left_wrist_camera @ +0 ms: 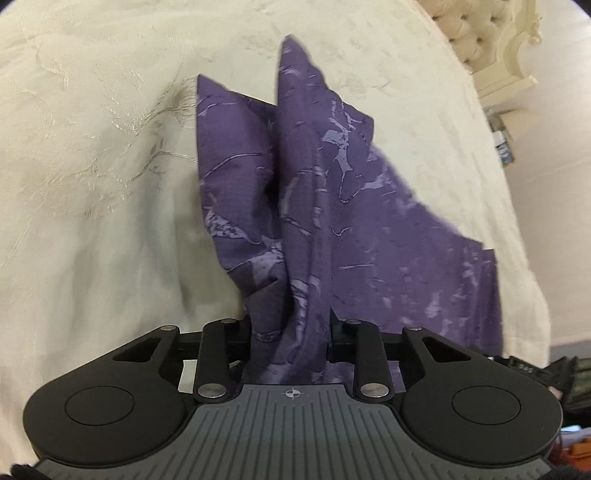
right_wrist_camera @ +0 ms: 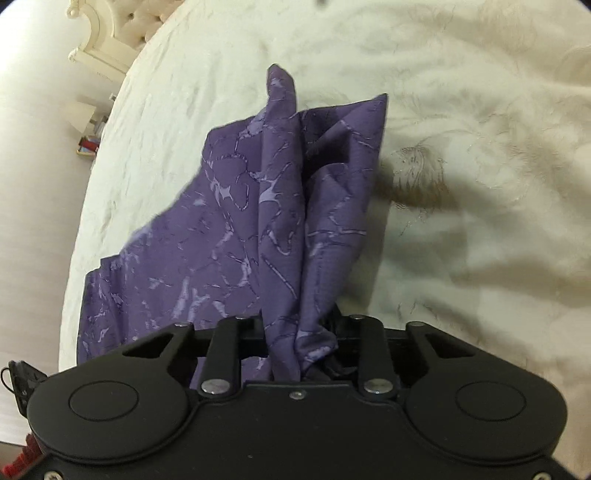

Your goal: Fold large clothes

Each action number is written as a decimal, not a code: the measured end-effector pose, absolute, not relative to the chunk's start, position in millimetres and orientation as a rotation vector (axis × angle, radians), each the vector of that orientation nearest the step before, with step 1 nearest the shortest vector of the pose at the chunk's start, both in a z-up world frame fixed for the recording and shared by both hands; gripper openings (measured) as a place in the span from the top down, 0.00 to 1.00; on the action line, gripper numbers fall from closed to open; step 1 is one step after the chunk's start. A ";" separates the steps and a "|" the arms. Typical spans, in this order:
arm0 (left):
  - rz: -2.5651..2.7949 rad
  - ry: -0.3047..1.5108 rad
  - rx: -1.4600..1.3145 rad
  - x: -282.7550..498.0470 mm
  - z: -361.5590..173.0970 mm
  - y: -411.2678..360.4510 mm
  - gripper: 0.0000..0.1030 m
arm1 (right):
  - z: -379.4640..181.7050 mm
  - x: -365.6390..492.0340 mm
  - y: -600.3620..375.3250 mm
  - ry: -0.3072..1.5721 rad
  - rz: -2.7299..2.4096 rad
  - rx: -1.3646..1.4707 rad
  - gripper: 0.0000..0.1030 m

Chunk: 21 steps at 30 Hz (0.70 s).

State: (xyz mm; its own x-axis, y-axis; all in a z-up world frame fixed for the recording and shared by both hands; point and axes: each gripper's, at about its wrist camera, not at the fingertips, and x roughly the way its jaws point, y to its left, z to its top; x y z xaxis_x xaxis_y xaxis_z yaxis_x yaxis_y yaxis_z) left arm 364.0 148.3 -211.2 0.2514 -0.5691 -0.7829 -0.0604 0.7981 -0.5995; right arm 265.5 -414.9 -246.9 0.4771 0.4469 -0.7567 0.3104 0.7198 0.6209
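**Purple garment lifted over a bed, one bunch of cloth in each tongs**

A wide bed (left_wrist_camera: 92, 147) covered by a cream bedspread with a faint embroidered pattern fills both views. A pale tufted headboard (left_wrist_camera: 476, 33) shows at the far edge, with a small cluttered stand beside the bed, too small to make out.

The purple garment (left_wrist_camera: 332, 206), dark violet with lighter marbled streaks, hangs above the bed, its lower edges near or on the bedspread; I cannot tell which. It drapes in loose vertical folds, spreading toward the space between the two views.

The left tongs (left_wrist_camera: 290, 332) are closed down on a gathered bunch of the cloth. The right tongs (right_wrist_camera: 301, 332) likewise pinch a bunch of it.

This looks like the lift-and-spread stage before a fold. To do it well, draw the two grips apart until the top edge is taut and level, then lower the cloth flat without dragging it.

No brand, label or readable writing appears; only a small crosshair mark sits on the left tool's body.
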 end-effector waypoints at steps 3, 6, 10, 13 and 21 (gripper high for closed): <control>-0.411 1.279 -0.574 346.7 -197.3 153.8 0.72 | -234.3 248.9 -415.0 1.108 0.108 0.833 0.66; -0.441 1.304 -0.567 320.1 -190.0 164.2 0.72 | -224.5 223.0 -410.2 1.148 0.124 0.810 0.66; -0.468 1.356 -0.550 277.2 -190.5 183.2 0.72 | -223.4 175.6 -406.3 1.213 0.135 0.827 0.66; -0.469 1.387 -0.511 248.2 -195.1 198.9 0.70 | -226.5 141.8 -403.0 1.264 0.149 0.822 0.64; -0.296 1.335 -0.410 223.0 -230.6 222.1 0.41 | -247.1 111.7 -396.7 1.254 -0.045 0.702 0.27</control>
